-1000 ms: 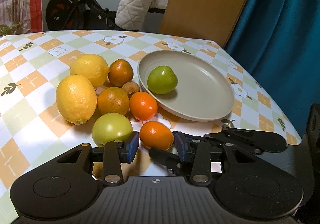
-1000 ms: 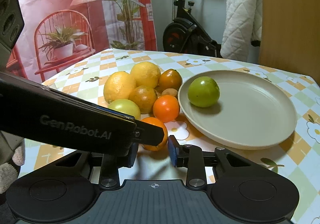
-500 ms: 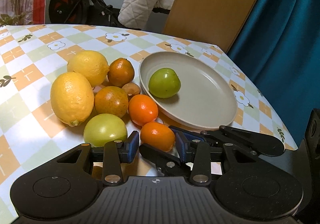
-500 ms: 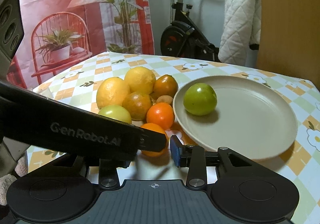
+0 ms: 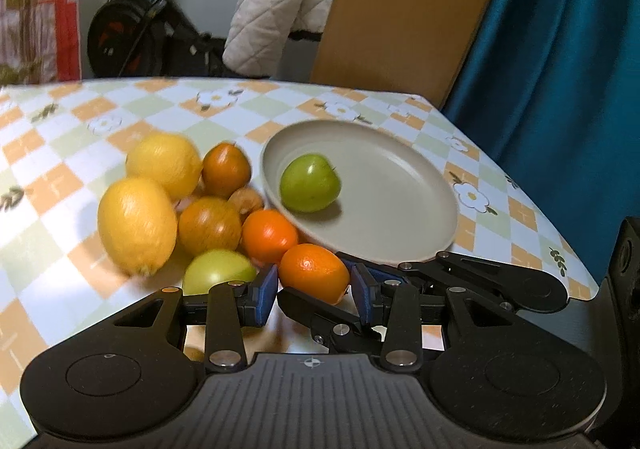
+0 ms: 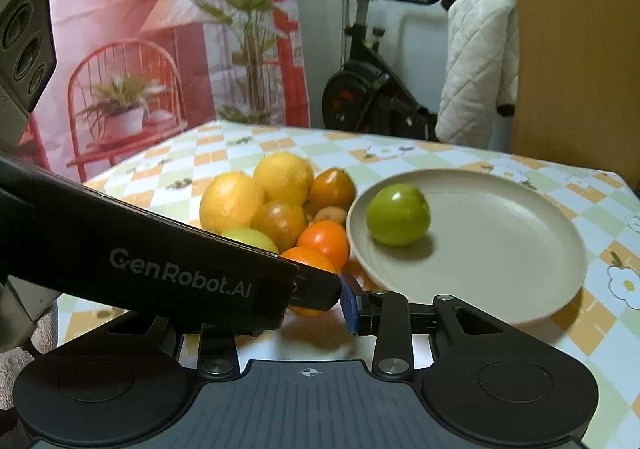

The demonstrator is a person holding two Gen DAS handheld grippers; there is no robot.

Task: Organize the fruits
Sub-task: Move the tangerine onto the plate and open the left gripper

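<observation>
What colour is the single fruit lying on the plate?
Green. The fruit lies on the beige plate, clearest in the right wrist view.

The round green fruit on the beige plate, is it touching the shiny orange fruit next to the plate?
Apart. In the left wrist view, the green fruit sits inside the beige plate, while the orange fruit lies outside the rim.

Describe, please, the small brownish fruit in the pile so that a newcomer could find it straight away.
Start at the beige plate on the checked tablecloth; a pile of fruit lies just left of its rim. Against that rim, tucked among two dark orange fruits and a bright orange, sits the brown fruit. It is the smallest of the pile and the only dull tan one.
</observation>
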